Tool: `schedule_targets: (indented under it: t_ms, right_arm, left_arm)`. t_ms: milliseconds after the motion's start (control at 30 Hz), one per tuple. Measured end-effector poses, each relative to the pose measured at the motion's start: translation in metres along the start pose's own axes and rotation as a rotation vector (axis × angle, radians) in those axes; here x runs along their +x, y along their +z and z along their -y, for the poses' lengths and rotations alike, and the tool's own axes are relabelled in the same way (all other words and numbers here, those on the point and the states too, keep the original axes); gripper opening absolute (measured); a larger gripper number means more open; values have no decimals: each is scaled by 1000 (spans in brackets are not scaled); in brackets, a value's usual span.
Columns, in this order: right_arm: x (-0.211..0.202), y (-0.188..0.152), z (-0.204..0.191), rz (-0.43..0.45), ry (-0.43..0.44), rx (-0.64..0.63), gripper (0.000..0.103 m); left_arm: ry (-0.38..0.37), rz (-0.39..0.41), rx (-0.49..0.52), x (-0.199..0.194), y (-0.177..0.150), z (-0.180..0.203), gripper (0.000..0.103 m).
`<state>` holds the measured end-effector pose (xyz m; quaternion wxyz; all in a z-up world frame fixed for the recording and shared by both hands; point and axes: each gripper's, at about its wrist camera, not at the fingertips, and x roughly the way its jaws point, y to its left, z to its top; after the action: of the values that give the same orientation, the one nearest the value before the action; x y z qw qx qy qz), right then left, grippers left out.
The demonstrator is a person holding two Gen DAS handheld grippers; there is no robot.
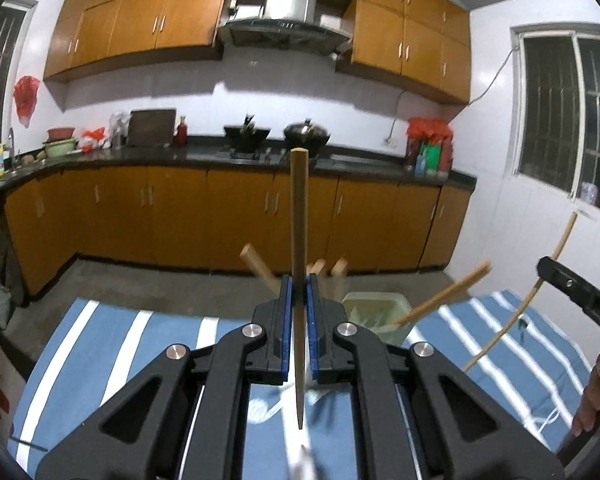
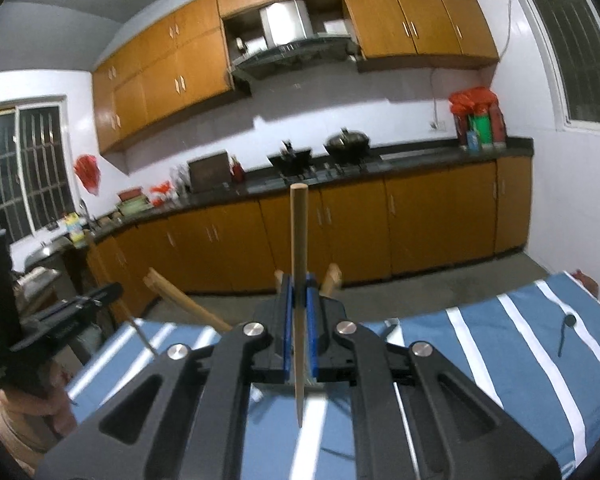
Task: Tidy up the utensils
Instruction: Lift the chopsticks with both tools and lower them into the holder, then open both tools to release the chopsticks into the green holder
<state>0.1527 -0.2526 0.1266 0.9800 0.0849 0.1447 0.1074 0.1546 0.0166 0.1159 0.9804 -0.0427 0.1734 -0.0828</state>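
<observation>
The left gripper (image 1: 299,292) was clamped on a wooden chopstick (image 1: 299,240), which stood upright between its blue pads (image 1: 286,312), blunt end up and pointed tip hanging below the jaws. The right gripper (image 2: 299,292) was likewise closed on a second chopstick (image 2: 299,260), held the same way. Both were raised above a table covered with a blue-and-white striped cloth (image 1: 112,344). On the cloth stood a pale green holder (image 1: 374,312) with one chopstick leaning out of it. More wooden handles showed blurred behind the left gripper. A kitchen counter (image 1: 180,156) ran along the far wall.
</observation>
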Motion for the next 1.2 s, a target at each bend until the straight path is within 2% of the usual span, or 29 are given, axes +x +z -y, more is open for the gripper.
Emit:
schedule_targets:
  t_ms: [233, 400, 633, 900, 933, 967, 1000, 1067, 1200]
  right_arm:
    - [-6, 44, -21, 171, 42, 9, 8]
    - [15, 56, -31, 240, 7, -20, 8]
    - [63, 39, -31, 178, -28, -26, 8]
    - [87, 24, -28, 105, -32, -25, 11]
    - [86, 23, -27, 103, -33, -26, 14]
    - [85, 23, -27, 103, -35, -27, 19]
    - [83, 23, -26, 106, -38, -25, 24]
    - [75, 24, -25, 116, -39, -19, 27]
    - [59, 27, -22, 144, -45, -17, 37]
  left_arm:
    - [-42, 172, -42, -7, 44, 19, 7]
    - [-10, 257, -36, 7, 56, 30, 7]
    - [-3, 234, -46, 42, 41, 36, 7]
    - [-18, 153, -58, 64, 21, 31, 8]
    - [-21, 147, -66, 63, 20, 28, 10]
    - [-17, 143, -72, 62, 20, 26, 21]
    - [-5, 145, -82, 59, 20, 23, 39]
    - [7, 156, -95, 52, 22, 19, 45]
    - [14, 156, -112, 38, 26, 9, 45]
